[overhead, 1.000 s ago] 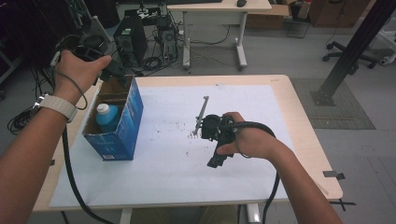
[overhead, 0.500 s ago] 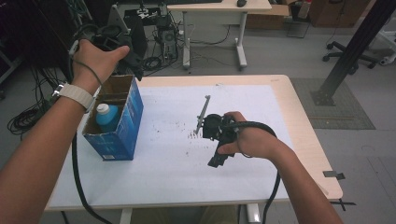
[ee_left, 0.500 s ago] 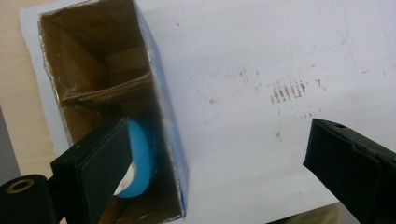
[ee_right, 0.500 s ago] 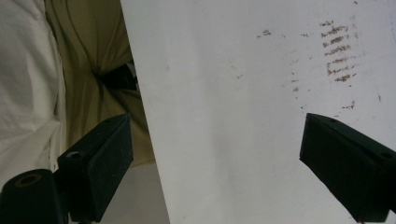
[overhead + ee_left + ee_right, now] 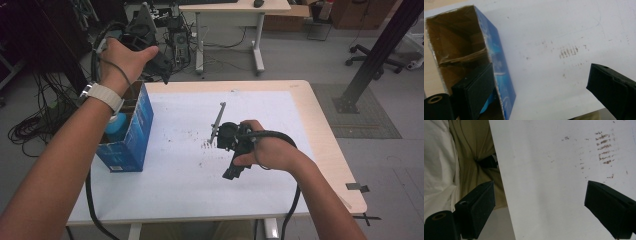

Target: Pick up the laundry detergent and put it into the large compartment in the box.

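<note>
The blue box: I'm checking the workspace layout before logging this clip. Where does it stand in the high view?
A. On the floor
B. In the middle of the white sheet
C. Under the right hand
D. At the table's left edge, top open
D: the blue box stands at the left edge of the table, its top open beneath the raised left gripper.

Light wood table (image 5: pixel 322 125), most of its top covered by a white sheet (image 5: pixel 175 175). Open blue cardboard box (image 5: pixel 131 145) stands upright on the table's left edge, with a light-blue item (image 5: pixel 116 129) inside it; can't tell what it is. Thin grey metal rod (image 5: pixel 218 116) lies near the table's centre. Brown scuff marks (image 5: pixel 207 145) on the sheet just nearer the table's front than the rod. Second desk (image 5: pixel 235 7) stands well behind the table. Black slanted post (image 5: pixel 371 66) rises off the table's right rear corner, over a grey floor mat (image 5: pixel 372 122). Cable tangle (image 5: pixel 30 127) on the floor left of the table.
</note>
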The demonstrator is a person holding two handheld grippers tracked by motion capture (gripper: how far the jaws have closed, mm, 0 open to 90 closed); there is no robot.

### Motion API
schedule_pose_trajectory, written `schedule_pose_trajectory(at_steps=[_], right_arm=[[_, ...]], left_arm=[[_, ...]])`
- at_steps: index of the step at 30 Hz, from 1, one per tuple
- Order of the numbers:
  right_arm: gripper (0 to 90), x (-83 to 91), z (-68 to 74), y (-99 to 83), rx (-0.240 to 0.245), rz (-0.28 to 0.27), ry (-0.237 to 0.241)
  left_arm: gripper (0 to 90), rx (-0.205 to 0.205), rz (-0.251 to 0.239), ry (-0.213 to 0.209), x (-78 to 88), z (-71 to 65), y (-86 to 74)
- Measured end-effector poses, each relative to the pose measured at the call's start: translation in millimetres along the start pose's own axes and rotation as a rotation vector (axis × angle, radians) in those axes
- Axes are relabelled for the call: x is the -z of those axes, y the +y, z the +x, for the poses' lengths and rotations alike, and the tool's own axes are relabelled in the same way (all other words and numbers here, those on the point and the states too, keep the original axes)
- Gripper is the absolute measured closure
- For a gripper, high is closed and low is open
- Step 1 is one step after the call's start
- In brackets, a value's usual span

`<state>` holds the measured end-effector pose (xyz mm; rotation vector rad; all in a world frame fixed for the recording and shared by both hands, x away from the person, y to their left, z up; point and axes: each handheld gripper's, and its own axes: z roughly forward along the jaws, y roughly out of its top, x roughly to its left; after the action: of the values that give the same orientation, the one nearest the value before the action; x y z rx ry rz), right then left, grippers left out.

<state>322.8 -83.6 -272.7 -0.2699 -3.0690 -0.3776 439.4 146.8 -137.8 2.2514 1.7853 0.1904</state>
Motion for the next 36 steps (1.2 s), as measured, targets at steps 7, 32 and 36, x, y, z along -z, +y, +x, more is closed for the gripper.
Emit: schedule_pose_trajectory(at_steps=[7, 32, 36], right_arm=[[9.9, 1.2, 2.1, -2.6, -0.004, -0.003, -0.001], [9.9, 2.1, 3.7, -8.1, -0.009, -0.015, -0.005], [9.9, 2.1, 4.3, -8.3, -0.01, -0.015, -0.005]], left_arm=[[7.9, -0.002, -0.003, 0.01, -9.2, -13.7, 4.7], [8.0, -0.025, 0.022, 0.043, -40.0, -38.0, 4.1], [8.1, -0.039, 0.028, 0.076, -49.3, -40.1, 1.8]])
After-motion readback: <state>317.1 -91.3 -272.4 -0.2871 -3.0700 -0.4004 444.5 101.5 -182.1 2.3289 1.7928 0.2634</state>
